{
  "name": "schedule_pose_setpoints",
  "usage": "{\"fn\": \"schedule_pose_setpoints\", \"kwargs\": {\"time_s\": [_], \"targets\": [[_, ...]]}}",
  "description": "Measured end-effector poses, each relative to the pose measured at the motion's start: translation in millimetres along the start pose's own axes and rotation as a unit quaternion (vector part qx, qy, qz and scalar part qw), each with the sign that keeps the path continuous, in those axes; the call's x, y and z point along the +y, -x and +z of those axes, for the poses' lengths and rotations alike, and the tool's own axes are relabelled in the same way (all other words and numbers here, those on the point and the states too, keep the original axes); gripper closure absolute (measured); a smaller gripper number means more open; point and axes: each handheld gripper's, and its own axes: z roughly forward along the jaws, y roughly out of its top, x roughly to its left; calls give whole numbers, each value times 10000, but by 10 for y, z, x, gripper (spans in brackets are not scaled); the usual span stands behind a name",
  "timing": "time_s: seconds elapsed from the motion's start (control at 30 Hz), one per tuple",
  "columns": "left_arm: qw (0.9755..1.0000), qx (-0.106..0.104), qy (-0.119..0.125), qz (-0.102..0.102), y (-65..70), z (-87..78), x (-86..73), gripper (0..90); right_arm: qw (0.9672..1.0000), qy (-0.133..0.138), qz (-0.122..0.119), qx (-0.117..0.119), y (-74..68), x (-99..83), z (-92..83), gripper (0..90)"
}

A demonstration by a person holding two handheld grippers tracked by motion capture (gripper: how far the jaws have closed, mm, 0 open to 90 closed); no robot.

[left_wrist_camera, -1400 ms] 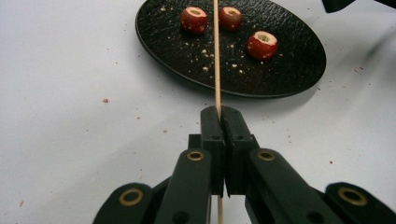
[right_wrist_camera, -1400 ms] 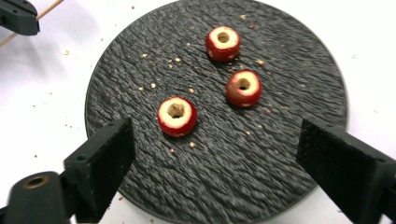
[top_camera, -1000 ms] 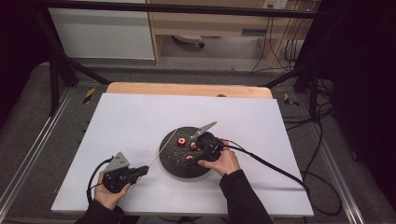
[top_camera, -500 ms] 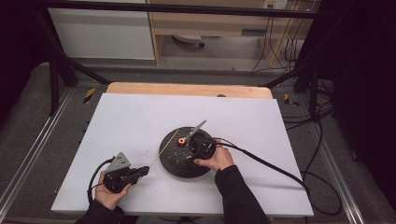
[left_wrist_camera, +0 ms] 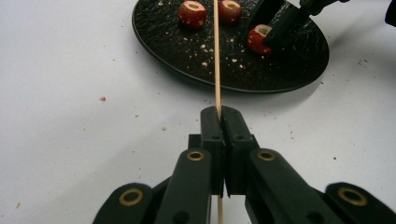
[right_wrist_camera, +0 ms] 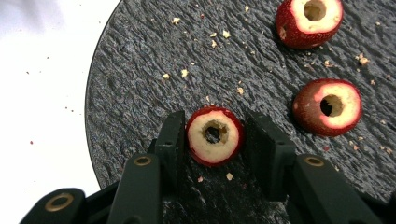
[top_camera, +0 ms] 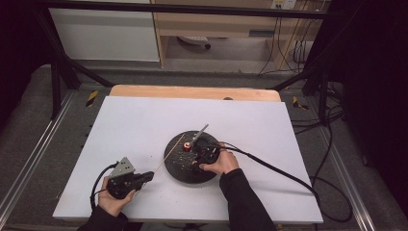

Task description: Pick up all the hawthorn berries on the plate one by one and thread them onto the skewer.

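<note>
My left gripper is shut on a thin wooden skewer, which reaches out over the black slate plate. Three cored red fruits lie on the plate. My right gripper has just been closing its jaws around one fruit. Its pads stand against the fruit's two sides, and the fruit still rests on the plate. The other two fruits lie apart beyond it.
The plate sits mid-table on a white tabletop, with crumbs scattered on plate and table. Cables trail from the right gripper across the table to the right. A wooden strip runs along the far edge.
The right hand has shifted slightly left and lower over the plate, and its jaws have come together around a fruit. The left gripper and skewer have stayed put.
</note>
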Motion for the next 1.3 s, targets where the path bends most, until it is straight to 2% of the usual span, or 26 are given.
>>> {"fn": "schedule_pose_setpoints", "kwargs": {"time_s": [0.3,0.57,0.8,1.07,1.23,1.3], "targets": [[10000,-1,-12,12,2,2,1,882,9999,-92,70,69,25,12,-1,603],[10000,3,-8,15,4,1,2,883,9999,-99,75,15,20,13,-13,609],[10000,16,30,10,9,-7,1,883,9996,209,208,11,3,18,-138,610],[10000,30,66,39,29,-14,2,882,9978,526,393,-108,-19,0,-338,610],[9999,43,100,43,33,-25,1,882,9950,814,557,-146,-35,-38,-427,610],[9999,50,106,54,37,-27,2,883,9930,978,649,-164,-37,-66,-458,610]]}}
